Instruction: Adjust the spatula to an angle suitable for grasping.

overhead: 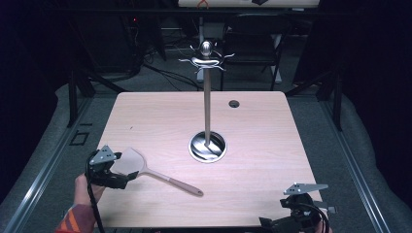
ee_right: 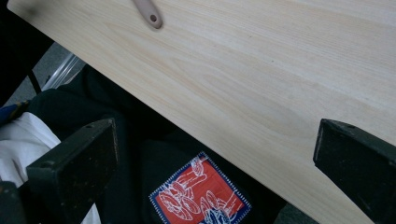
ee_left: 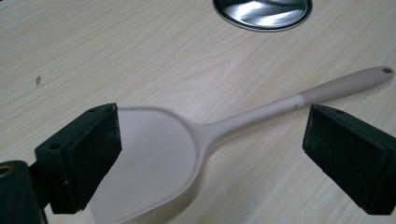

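Jaws of both grippers stand spread, nothing pinched between them.

Largest item: the bench (overhead: 272,145), a pale wood top, with a round metal base (overhead: 207,146) set near its centre and an upright pole (overhead: 207,97) rising from it to a hook rack (overhead: 206,57). A beige spatula (overhead: 145,169) lies flat on the bench at the near left, handle end pointing toward the middle. Left gripper (overhead: 124,180) sits at the spatula's blade (ee_left: 149,158); the blade lies just beside one jaw, handle running between the two. Right gripper (overhead: 286,221) hangs at the near right bench edge, above dark clothing bearing a red patch (ee_right: 201,191).
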A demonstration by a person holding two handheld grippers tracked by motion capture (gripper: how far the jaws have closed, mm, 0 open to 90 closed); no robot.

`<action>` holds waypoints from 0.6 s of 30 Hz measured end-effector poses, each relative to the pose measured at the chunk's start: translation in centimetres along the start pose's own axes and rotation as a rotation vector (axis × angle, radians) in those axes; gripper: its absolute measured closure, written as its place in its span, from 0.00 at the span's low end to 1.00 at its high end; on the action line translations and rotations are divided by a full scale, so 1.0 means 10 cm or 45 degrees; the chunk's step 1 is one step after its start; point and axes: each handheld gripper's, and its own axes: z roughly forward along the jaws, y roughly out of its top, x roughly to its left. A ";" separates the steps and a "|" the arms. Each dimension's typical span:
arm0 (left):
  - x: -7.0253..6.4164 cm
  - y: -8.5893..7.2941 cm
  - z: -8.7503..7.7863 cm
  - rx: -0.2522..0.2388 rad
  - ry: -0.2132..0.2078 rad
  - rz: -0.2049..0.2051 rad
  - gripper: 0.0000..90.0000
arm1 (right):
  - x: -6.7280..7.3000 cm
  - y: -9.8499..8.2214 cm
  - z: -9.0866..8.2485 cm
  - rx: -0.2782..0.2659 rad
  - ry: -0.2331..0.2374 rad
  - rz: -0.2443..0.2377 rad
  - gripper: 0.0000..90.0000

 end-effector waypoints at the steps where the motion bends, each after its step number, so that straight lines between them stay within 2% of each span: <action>1: 0.00 0.01 0.00 0.012 0.012 0.013 0.06 | 0.00 0.00 0.00 0.004 -0.003 -0.004 0.00; 3: 0.00 0.01 0.01 0.016 0.013 0.018 0.07 | 0.01 0.00 0.00 0.008 -0.010 -0.012 0.00; 4: -0.01 0.03 0.03 0.048 0.018 0.045 0.07 | 0.02 0.00 0.01 0.018 -0.015 -0.020 0.00; 7: -0.02 0.06 0.08 0.070 0.016 0.076 0.07 | 0.03 0.00 0.01 0.023 -0.019 -0.029 0.00; 10: -0.01 0.11 0.14 0.089 -0.009 0.085 0.03 | 0.03 0.00 0.01 0.033 -0.022 -0.034 0.00; 14: 0.02 0.16 0.25 0.147 -0.085 0.071 0.01 | 0.02 0.00 0.01 0.036 -0.021 -0.031 0.00; 18: 0.02 0.21 0.34 0.173 -0.127 0.099 0.02 | 0.04 0.00 0.03 0.041 -0.025 -0.042 0.00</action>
